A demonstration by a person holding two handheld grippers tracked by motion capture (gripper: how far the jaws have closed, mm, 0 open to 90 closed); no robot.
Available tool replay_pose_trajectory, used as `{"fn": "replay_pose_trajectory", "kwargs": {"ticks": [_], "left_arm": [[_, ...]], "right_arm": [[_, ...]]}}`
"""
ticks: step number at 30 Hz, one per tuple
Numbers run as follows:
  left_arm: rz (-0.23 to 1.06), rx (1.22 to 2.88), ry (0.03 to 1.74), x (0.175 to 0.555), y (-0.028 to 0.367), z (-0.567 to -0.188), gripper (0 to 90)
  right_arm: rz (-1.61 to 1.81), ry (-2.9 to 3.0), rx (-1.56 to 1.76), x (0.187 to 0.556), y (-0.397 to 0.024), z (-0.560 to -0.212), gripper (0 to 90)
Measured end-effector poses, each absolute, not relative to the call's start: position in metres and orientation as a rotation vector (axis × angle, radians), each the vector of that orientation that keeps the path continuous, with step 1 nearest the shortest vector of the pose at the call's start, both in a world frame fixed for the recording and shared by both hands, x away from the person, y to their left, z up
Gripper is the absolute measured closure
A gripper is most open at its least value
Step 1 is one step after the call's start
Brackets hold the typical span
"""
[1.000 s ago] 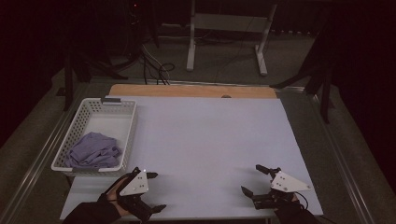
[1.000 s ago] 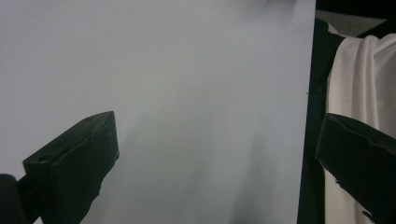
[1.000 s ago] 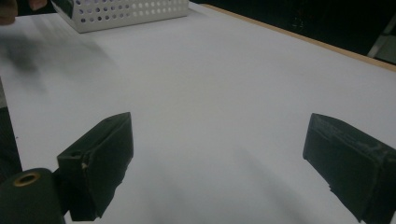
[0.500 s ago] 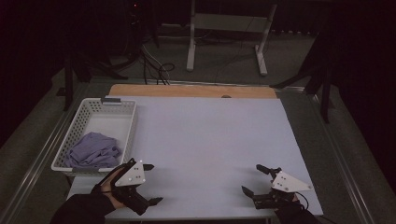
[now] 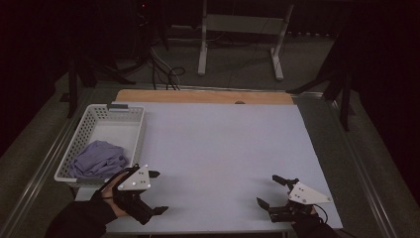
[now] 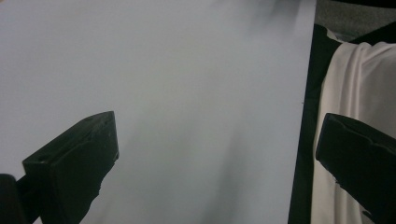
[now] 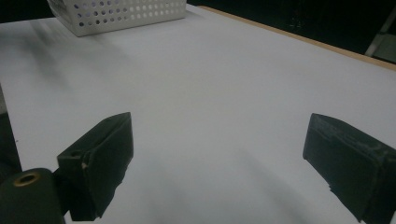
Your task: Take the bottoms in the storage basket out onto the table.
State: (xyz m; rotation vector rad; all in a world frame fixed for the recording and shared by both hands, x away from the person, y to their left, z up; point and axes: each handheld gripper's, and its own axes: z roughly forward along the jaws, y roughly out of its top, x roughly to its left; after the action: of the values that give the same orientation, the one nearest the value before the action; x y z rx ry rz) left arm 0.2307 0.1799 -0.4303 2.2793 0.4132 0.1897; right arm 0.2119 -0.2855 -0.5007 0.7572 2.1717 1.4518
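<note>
Cloth (image 5: 97, 159), a crumpled lavender piece, lies inside the white basket (image 5: 133, 134) at the left of the table, bunched toward the near end; it is judged to be the item for handling, being the thing nearest the left gripper (image 5: 156, 192). That gripper sits just beside the basket's near right corner, jaws wide apart and holding nothing, and its own view looks across bare sheet toward the table edge. The right gripper (image 5: 271, 191) rests low over the near right of the table, well apart from the basket, jaws likewise spread and empty. To do the step well, the left gripper should be lifted clear of the basket's wall, brought down over the highest fold of the cloth, and closed on a full pinch of fabric rather than a loose edge; catching the perforated wall would drag the basket. Surface: a pale, plain sheet (image 5: 223, 148) covers the table, with a strip of wood (image 5: 198, 96) exposed along the far edge. Room: dark, with a grey metal stand (image 5: 237, 39) and cables (image 5: 166, 74) on the floor beyond.
</note>
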Motion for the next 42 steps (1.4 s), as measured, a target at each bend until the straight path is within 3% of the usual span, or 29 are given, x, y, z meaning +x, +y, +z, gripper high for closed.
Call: {"fn": "replay_pose_trajectory", "kwargs": {"ticks": [20, 42], "left_arm": [[0.289, 2.300, 0.497, 0.239, 0.212, -0.399, 0.2], [0.427, 2.253, 0.781, 0.258, 0.278, -0.387, 0.2]], "right_arm": [[1.442, 2.174, 0.760, 0.211, -0.284, -0.501, 8.7], [1.435, 2.179, 0.761, 0.209, -0.283, -0.502, 8.7]]}}
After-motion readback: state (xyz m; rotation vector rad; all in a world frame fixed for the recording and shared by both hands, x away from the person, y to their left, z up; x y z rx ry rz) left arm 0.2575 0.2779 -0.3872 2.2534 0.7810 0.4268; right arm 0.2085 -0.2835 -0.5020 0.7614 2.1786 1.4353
